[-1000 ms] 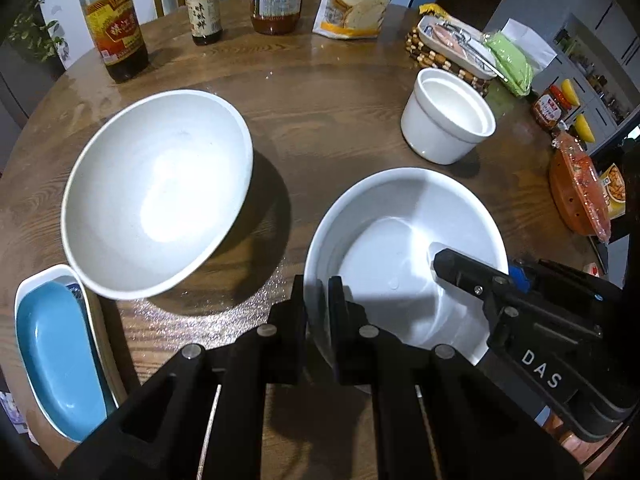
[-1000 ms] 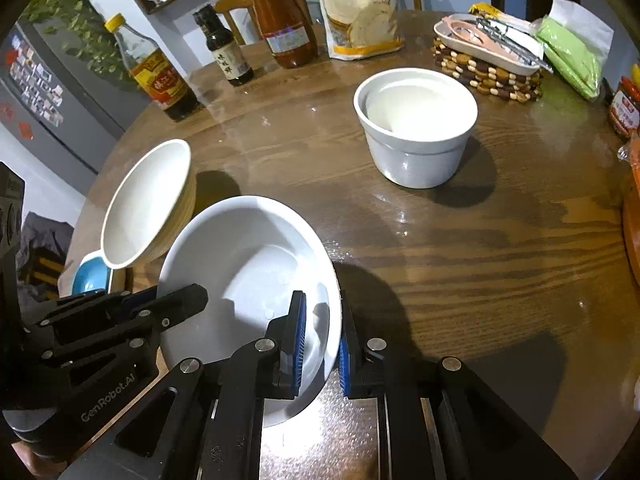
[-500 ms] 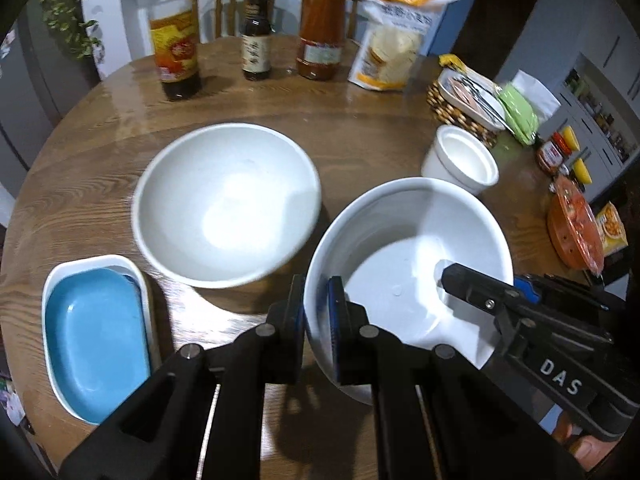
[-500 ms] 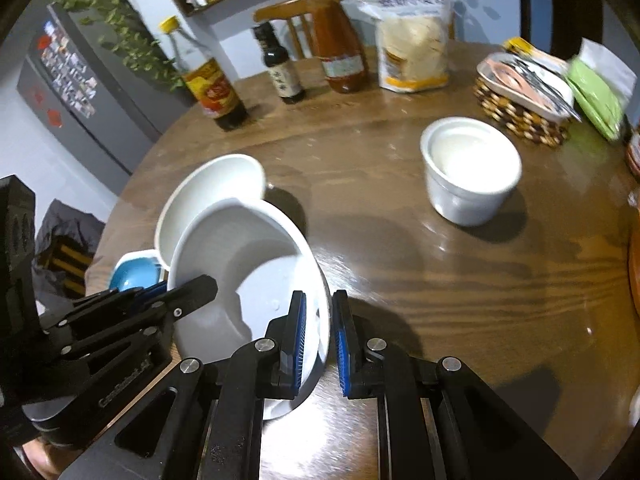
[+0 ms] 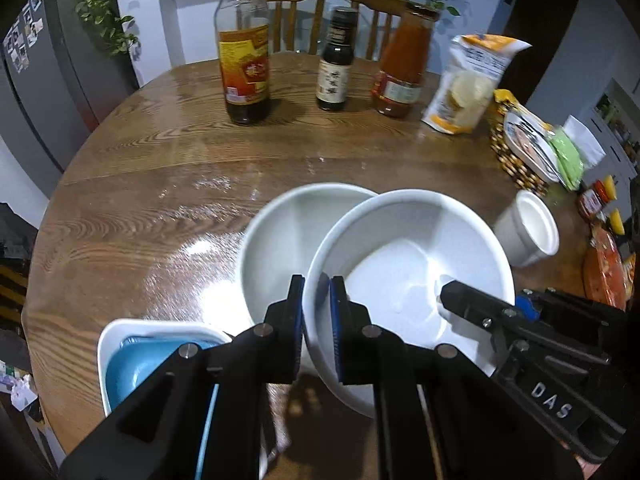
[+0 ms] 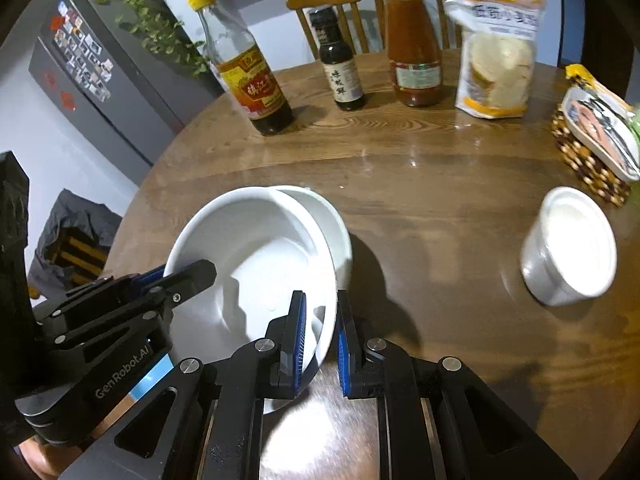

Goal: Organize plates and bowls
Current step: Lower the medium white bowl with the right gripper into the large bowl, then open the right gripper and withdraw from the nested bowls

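While both grippers (image 5: 317, 320) clamp it, bowl (image 5: 404, 264) overlaps another bowl (image 5: 280, 240).

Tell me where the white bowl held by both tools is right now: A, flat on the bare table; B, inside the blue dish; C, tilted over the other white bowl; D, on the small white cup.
C: the held bowl hangs tilted, overlapping the second white bowl, with the left tool and right tool clamping opposite rims.

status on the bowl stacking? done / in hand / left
Done: the blue dish already sits inside the white rectangular dish.

In hand: both the left gripper and right gripper clamp the rim of the held white bowl, raised and overlapping the second white bowl on the table.

Left: seating it in that bowl; the white cup stands apart.
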A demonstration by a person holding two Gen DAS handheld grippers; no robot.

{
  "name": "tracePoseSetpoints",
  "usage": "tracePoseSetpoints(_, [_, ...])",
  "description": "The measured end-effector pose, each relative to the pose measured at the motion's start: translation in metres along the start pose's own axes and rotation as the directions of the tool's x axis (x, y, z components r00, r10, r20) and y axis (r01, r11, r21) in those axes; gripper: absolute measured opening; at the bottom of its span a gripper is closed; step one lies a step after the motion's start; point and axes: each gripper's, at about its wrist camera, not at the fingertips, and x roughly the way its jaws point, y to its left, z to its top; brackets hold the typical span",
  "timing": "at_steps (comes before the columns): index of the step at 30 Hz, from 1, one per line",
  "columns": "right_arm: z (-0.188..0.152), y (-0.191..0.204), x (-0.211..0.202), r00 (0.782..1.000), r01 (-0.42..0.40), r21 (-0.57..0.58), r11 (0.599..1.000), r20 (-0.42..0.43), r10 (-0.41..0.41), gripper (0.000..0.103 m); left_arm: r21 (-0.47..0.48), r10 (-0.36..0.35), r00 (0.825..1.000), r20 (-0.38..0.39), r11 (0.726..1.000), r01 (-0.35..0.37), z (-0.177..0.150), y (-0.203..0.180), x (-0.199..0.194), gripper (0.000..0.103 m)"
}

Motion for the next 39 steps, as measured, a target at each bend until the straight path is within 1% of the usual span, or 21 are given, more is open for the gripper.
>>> tracePoseSetpoints(6, [0.017, 0.007, 0.022, 0.999, 0.016, -0.002, 1.0, -0.043, -0.016, 0.016, -0.019, 0.009, 0.999, -0.033, 1.0, -0.009, 0.013, 0.014, 0.017, 0.011])
tracePoseSetpoints(10, [0.016, 0.01, 0.038, 0.996, 0.039, -0.021, 0.999, -0.083, -0.04, 0.016, -0.035, 0.015, 0.997, -0.07, 0.999, -0.018, 0.014, 0.022, 0.033, 0.012])
tracePoseSetpoints(12, [0.016, 0.01, 0.041, 0.995, 0.044, -0.022, 0.999, -0.088, -0.046, 0.016, -0.042, 0.014, 0.996, -0.082, 0.999, -0.018, 0.014, 0.024, 0.038, 0.012])
tracePoseSetpoints(14, [0.016, 0.012, 0.041, 0.995, 0.051, -0.038, 0.998, -0.083, -0.054, 0.016, -0.036, 0.03, 0.997, -0.077, 0.999, -0.033, 0.015, 0.023, 0.04, 0.014])
tracePoseSetpoints(21, [0.016, 0.019, 0.04, 0.994, 0.087, -0.076, 0.993, -0.066, -0.092, 0.016, -0.047, 0.026, 0.996, -0.082, 0.998, -0.03, 0.015, 0.027, 0.043, 0.014])
tracePoseSetpoints(24, [0.016, 0.019, 0.038, 0.993, 0.104, -0.08, 0.991, -0.055, -0.109, 0.016, -0.037, 0.039, 0.996, -0.075, 0.998, -0.042, 0.014, 0.025, 0.042, 0.014])
tracePoseSetpoints(28, [0.016, 0.017, 0.031, 0.993, 0.107, -0.073, 0.992, -0.037, -0.11, 0.017, -0.035, 0.037, 0.998, -0.057, 0.999, -0.039, 0.013, 0.024, 0.037, 0.025])
tracePoseSetpoints(29, [0.015, 0.017, 0.028, 0.993, 0.11, -0.074, 0.991, -0.029, -0.113, 0.017, -0.032, 0.039, 0.998, -0.053, 0.999, -0.041, 0.013, 0.024, 0.036, 0.026])
tracePoseSetpoints(32, [0.012, 0.02, 0.019, 0.992, 0.124, -0.081, 0.989, -0.006, -0.125, 0.017, -0.029, 0.038, 0.998, -0.04, 0.999, -0.039, 0.012, 0.022, 0.031, 0.033])
tracePoseSetpoints(33, [0.01, 0.021, 0.016, 0.991, 0.132, -0.084, 0.988, 0.005, -0.132, 0.018, -0.029, 0.037, 0.999, -0.033, 0.999, -0.038, 0.011, 0.022, 0.028, 0.037])
tracePoseSetpoints(34, [0.009, 0.022, 0.012, 0.991, 0.137, -0.087, 0.987, 0.015, -0.137, 0.02, -0.029, 0.043, 0.999, -0.026, 0.999, -0.044, 0.011, 0.021, 0.025, 0.047])
tracePoseSetpoints(35, [0.008, 0.022, 0.008, 0.99, 0.141, -0.088, 0.986, 0.024, -0.139, 0.027, -0.025, 0.064, 0.998, -0.005, 0.998, -0.064, 0.01, 0.021, 0.02, 0.054])
tracePoseSetpoints(36, [0.007, 0.023, 0.004, 0.99, 0.143, -0.088, 0.986, 0.034, -0.14, 0.037, -0.024, 0.073, 0.997, 0.008, 0.997, -0.073, 0.009, 0.02, 0.017, 0.063])
tracePoseSetpoints(37, [0.005, 0.023, 0.0, 0.988, 0.15, -0.089, 0.985, 0.047, -0.147, 0.041, -0.025, 0.084, 0.996, 0.029, 0.996, -0.083, 0.009, 0.02, 0.011, 0.064])
tracePoseSetpoints(39, [0.003, 0.023, -0.008, 0.986, 0.157, -0.086, 0.984, 0.068, -0.151, 0.055, -0.033, 0.085, 0.995, 0.045, 0.996, -0.084, 0.007, 0.021, 0.002, 0.064])
